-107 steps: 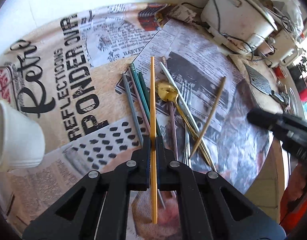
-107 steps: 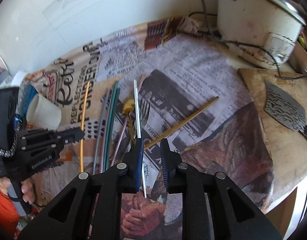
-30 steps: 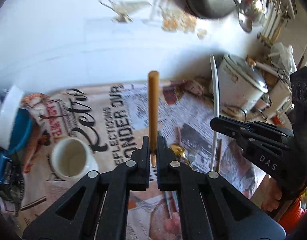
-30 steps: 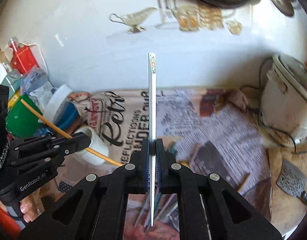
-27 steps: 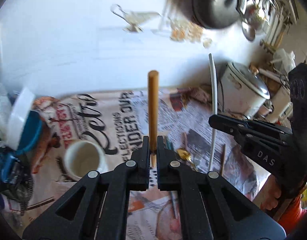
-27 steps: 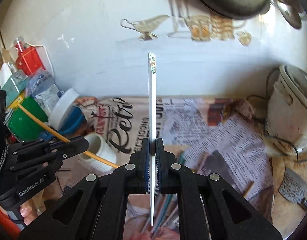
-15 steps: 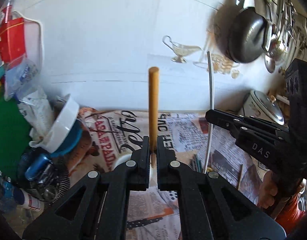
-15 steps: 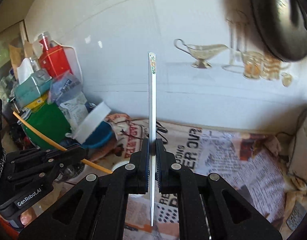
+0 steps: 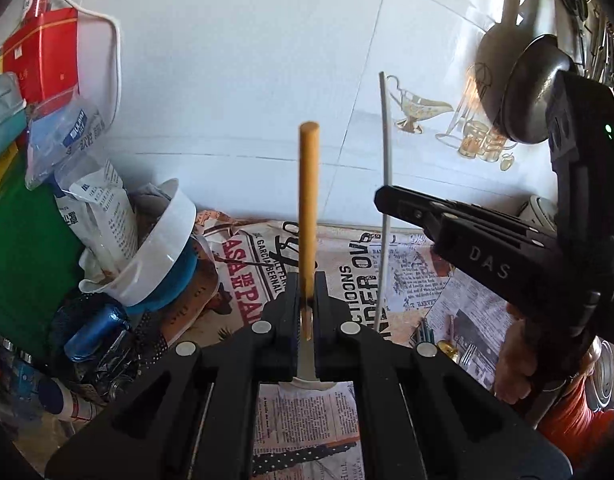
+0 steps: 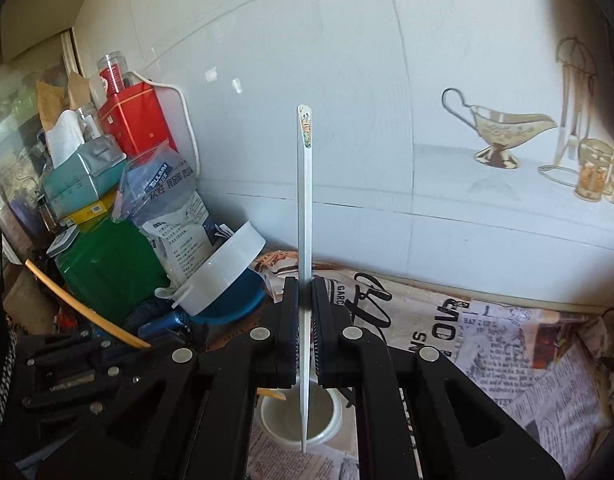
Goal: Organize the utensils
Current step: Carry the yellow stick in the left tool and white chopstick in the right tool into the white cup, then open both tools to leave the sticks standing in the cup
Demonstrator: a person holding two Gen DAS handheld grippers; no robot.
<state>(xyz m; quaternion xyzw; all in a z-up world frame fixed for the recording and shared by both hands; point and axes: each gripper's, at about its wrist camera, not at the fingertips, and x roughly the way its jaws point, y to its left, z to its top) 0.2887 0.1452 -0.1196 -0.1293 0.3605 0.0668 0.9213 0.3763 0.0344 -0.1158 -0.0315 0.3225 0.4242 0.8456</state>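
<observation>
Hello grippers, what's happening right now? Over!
Left gripper shut on yellow chopstick. Right gripper shut on white chopstick. Both tips over white cup. Nothing blocking.

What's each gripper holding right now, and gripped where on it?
Left gripper is shut on the yellow chopstick, near its lower tip. Right gripper is shut on the white chopstick, below mid-length, its tip over the white cup.
</observation>
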